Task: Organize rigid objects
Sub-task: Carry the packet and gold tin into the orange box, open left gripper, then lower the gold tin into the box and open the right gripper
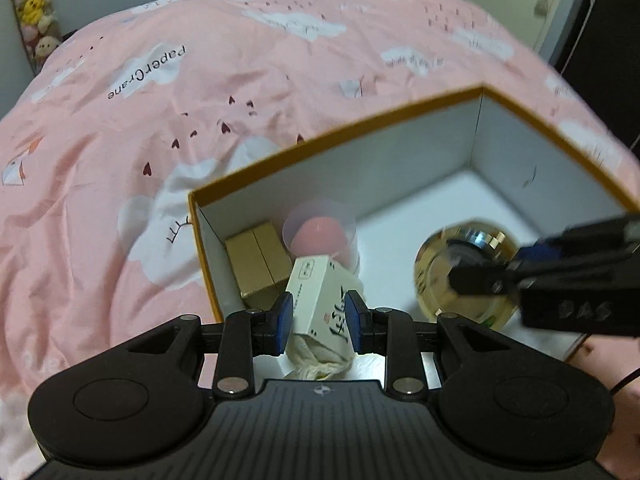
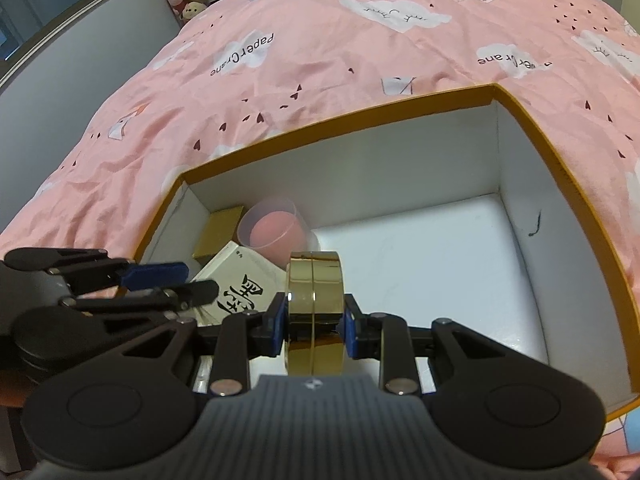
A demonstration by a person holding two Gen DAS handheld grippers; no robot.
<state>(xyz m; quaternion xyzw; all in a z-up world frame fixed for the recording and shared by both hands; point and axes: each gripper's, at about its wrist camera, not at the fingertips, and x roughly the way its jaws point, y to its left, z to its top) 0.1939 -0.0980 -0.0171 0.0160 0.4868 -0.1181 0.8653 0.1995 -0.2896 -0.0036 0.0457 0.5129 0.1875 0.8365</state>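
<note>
While my left gripper (image 1: 319,317) clamps the cream carton (image 1: 320,304) and my right gripper (image 2: 315,322) the gold tin (image 2: 315,300) over the box (image 2: 332,120), I'd lower each flat beside the near-left items.

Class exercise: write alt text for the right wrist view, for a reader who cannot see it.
The right gripper clamps a gold round tin on edge over an open orange-rimmed box on a pink bedspread. The left gripper holds a cream carton beside it.
</note>
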